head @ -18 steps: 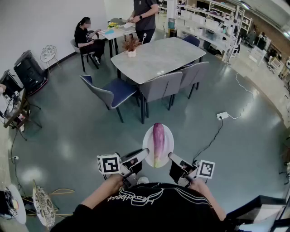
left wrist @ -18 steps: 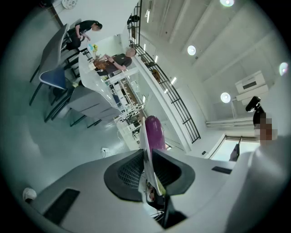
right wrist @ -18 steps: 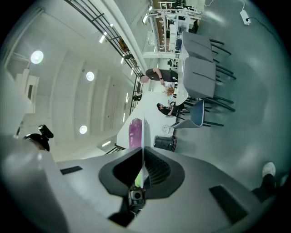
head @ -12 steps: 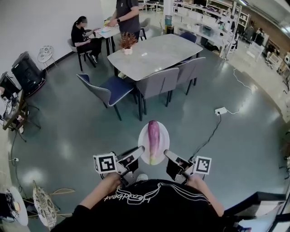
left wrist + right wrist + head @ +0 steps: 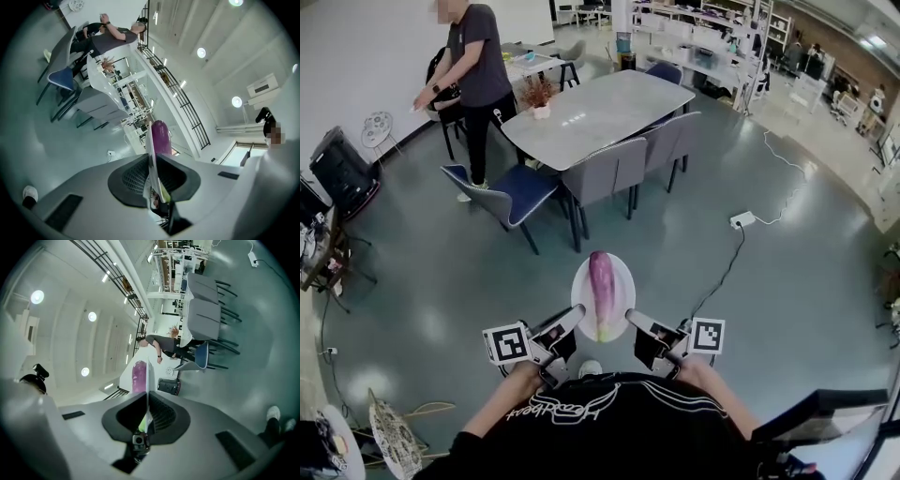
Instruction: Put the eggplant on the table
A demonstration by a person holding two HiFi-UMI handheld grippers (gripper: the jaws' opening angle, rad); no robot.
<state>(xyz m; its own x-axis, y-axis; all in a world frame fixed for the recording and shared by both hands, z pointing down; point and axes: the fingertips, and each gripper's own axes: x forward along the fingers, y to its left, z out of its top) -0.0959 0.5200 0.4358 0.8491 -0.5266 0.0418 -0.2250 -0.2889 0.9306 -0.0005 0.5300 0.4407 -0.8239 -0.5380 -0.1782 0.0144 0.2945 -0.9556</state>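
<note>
Both near level, the left gripper [image 5: 570,322] and right gripper [image 5: 634,320] are pinching opposite rims of a white oval plate [image 5: 578,292] — long purple eggplant [image 5: 602,281] aboard

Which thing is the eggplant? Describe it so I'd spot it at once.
From the big grey table, look down to the white plate pinched between the left claw and right claw. The eggplant lies lengthwise on it: the only purple thing, green at its near end.

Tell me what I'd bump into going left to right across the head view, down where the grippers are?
left gripper → plate carrying the eggplant → right gripper
</note>
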